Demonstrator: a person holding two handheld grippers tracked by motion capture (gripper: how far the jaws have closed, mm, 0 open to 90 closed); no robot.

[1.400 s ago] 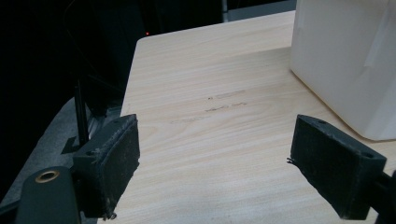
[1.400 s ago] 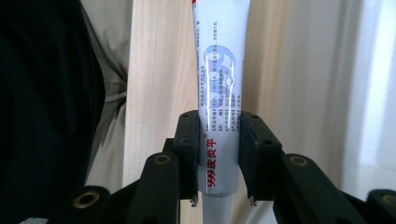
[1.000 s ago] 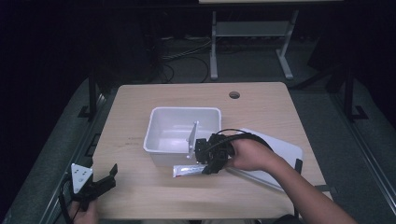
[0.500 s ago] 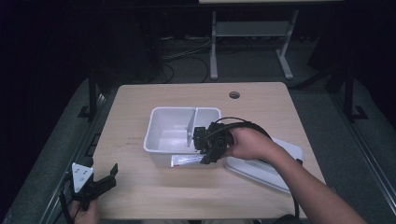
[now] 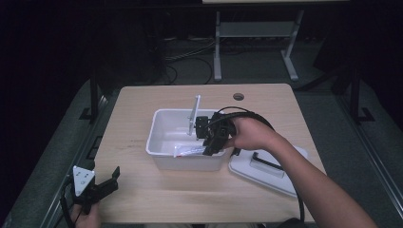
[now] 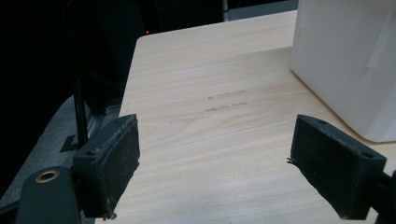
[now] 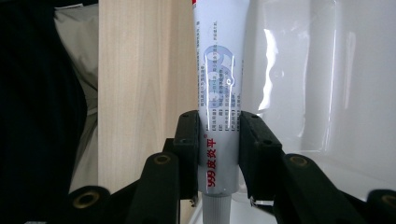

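Where the table's near left corner meets its edge: the left gripper (image 5: 105, 183) sits low in a hand, its jaws spread wide with nothing between them; in the left gripper view (image 6: 215, 163) bare wood lies between the pads.
Table: a light wooden table (image 5: 142, 109) carries everything; a round hole (image 5: 238, 96) sits near its far edge, right of centre.
Lid: a white lid (image 5: 266, 168) with a dark handle lies flat near the right edge, just beside the bin.
Right gripper: the right gripper (image 5: 209, 147) hangs over the bin's near right corner, its jaws pinching the tube; in the right gripper view (image 7: 218, 140) the pads press both sides of it near the cap end.
Tube: the white tube (image 5: 187, 150) with red lettering (image 7: 219, 70) lies across the bin's near wall, off the table.
Bin: the white bin (image 5: 164, 123) stands at the table's middle.
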